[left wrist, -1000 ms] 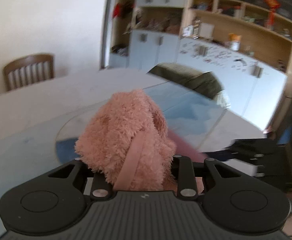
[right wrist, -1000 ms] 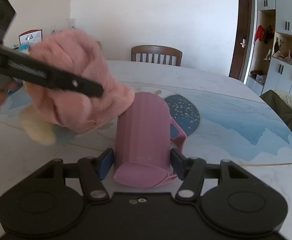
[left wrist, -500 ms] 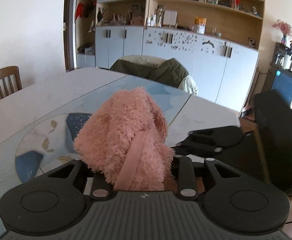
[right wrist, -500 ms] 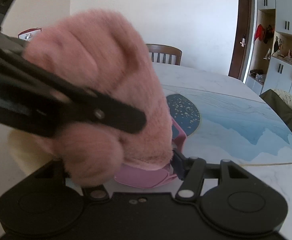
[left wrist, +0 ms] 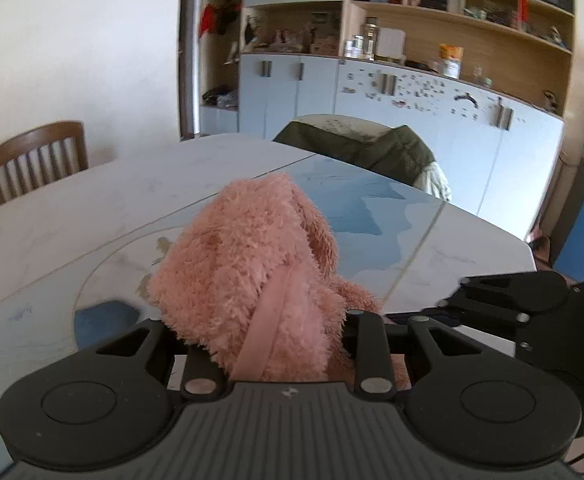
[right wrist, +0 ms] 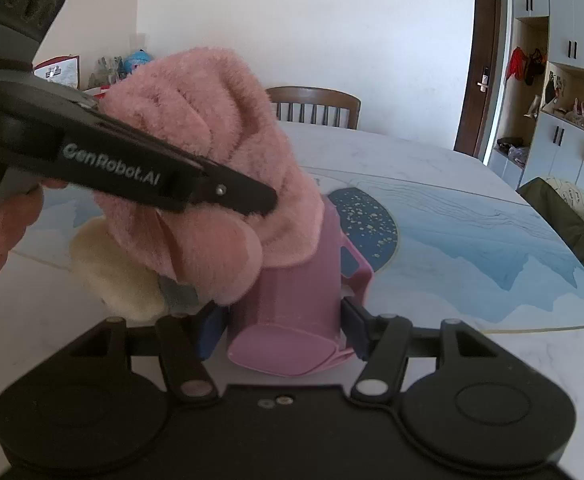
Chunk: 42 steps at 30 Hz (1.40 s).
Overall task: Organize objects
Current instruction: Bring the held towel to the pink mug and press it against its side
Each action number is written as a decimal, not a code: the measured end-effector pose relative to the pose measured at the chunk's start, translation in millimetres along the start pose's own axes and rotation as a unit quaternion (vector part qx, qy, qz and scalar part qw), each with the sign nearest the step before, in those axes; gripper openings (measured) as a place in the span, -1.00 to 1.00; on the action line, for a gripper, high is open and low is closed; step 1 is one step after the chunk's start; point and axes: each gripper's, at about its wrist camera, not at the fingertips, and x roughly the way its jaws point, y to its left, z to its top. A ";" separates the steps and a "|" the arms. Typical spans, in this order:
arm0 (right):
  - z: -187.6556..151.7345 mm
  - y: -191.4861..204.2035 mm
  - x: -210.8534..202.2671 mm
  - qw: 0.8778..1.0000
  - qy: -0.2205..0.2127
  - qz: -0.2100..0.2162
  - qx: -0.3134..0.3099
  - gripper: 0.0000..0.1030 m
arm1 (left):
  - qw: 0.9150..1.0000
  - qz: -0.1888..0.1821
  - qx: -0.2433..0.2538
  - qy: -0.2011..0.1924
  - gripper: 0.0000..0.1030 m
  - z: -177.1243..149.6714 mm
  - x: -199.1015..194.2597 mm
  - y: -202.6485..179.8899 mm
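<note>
Plush toy [right wrist: 212, 152], pinched in the jaws of the left gripper [left wrist: 268, 336], is held just above and left of the mouth of the pink cup [right wrist: 292, 288], which is clamped sideways, above the bench [right wrist: 451, 248], by the jaws of the right gripper [right wrist: 280, 328].

Bright, even daylight, soft shadows, strong fisheye bending at the edges, slight blur on nearest foreground.

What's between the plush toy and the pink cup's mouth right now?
Nothing visible. The left tool holds the pink plush toy against the top of the pink cup, which the right tool grips. The plush hides the cup's mouth, so entry can't be confirmed.
</note>
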 end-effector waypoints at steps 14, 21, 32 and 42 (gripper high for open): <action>-3.6 3.1 -7.4 1.000 -0.003 0.002 -0.001 0.17 | 0.997 0.065 -0.039 0.022 -0.44 -15.0 9.9 35.7; -4.3 -10.5 -11.9 0.999 -0.007 0.027 0.026 0.17 | 0.998 0.030 -0.053 -0.014 -0.44 -15.3 -24.6 35.4; -1.9 -36.2 -20.9 0.988 -0.010 0.118 0.096 0.17 | 0.997 -0.067 -0.002 -0.029 -0.44 -7.6 -42.5 -10.5; -1.0 -54.8 -18.3 0.983 -0.008 0.128 0.129 0.07 | 0.997 -0.057 -0.053 -0.005 -0.44 -5.5 0.6 9.4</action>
